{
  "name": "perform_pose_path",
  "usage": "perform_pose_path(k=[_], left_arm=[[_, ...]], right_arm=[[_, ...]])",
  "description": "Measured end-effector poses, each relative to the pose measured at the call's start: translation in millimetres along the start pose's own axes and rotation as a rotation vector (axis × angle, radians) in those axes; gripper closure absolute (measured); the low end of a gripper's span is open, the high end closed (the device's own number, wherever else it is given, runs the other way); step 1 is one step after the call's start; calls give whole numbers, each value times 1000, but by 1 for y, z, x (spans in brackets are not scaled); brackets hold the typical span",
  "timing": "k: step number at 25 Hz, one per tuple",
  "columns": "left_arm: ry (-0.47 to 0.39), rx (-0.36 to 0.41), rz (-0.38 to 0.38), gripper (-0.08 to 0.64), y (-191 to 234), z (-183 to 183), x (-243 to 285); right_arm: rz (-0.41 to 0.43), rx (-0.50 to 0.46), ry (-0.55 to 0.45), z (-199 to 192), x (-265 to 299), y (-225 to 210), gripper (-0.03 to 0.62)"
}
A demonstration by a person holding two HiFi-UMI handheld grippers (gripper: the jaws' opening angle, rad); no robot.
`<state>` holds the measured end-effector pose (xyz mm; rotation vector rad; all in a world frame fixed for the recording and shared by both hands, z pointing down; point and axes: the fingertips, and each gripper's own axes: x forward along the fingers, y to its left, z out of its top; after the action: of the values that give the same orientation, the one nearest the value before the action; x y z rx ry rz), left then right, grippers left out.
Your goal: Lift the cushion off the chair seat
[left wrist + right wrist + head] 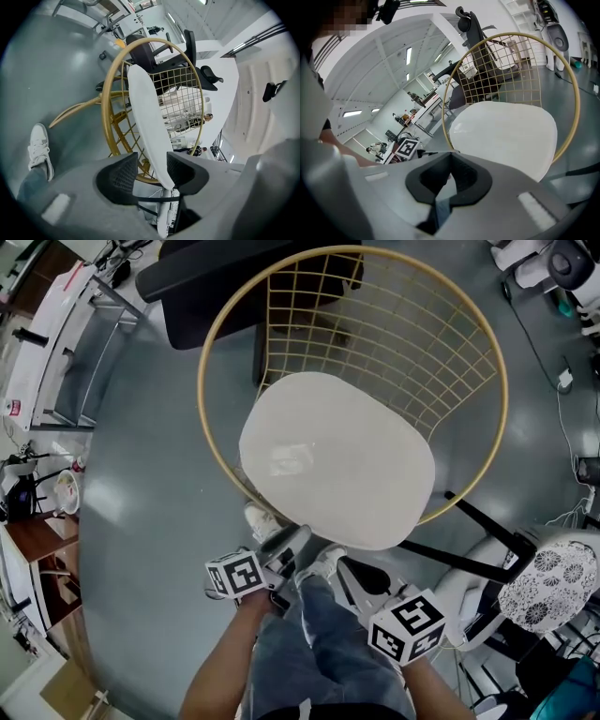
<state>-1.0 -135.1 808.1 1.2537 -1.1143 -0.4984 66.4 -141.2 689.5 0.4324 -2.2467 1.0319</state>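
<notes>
A white oval cushion (337, 460) lies on the seat of a gold wire chair (202, 399). At the cushion's near edge my left gripper (289, 542) stands open. In the left gripper view the cushion (145, 117) shows edge-on, and its rim runs between the two dark pads of the left gripper (152, 159), close to the right pad and apart from the left one. My right gripper (342, 566) sits just short of the near edge. In the right gripper view its tips (450, 154) meet with nothing between them, and the cushion (506, 133) lies beyond.
The person's shoe (262, 518) and jeans legs are right under the grippers. A black office chair (216, 277) stands behind the gold one. Black bars (478, 517) and a patterned seat (553, 582) are at the right, white desks (56, 343) at the left.
</notes>
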Motion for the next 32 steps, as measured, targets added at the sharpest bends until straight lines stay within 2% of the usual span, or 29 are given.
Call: perform_pose_path(k=[8,11,13,14,17,20,23,32], left_arm=[[-34,-94,-31,365,0,19,18],[-61,-111,-14,401,-1,27,23],[-74,-121,-13,476,-4,30,23],[-79,-134,-19,481,-7,30,23],[-102,-234,-99,503,-29,31,23],[-84,-200,-118,509,-42,36,21],[-93,-249,-163,512,-69,43,18],[-95,-218,-211,515,-130,69,4]], right_arm=[[-24,16,7,7,6,-1,595],[-35,26,13,5,6,-5,595],[-44,39,14,3,6,-6,595],[-48,45,10,3,6,-6,595],[-56,47,3,5,5,-5,595],[-69,37,-8,13,2,-3,595],[-79,37,-35,25,-3,0,595],[-91,83,-134,60,-25,15,595]])
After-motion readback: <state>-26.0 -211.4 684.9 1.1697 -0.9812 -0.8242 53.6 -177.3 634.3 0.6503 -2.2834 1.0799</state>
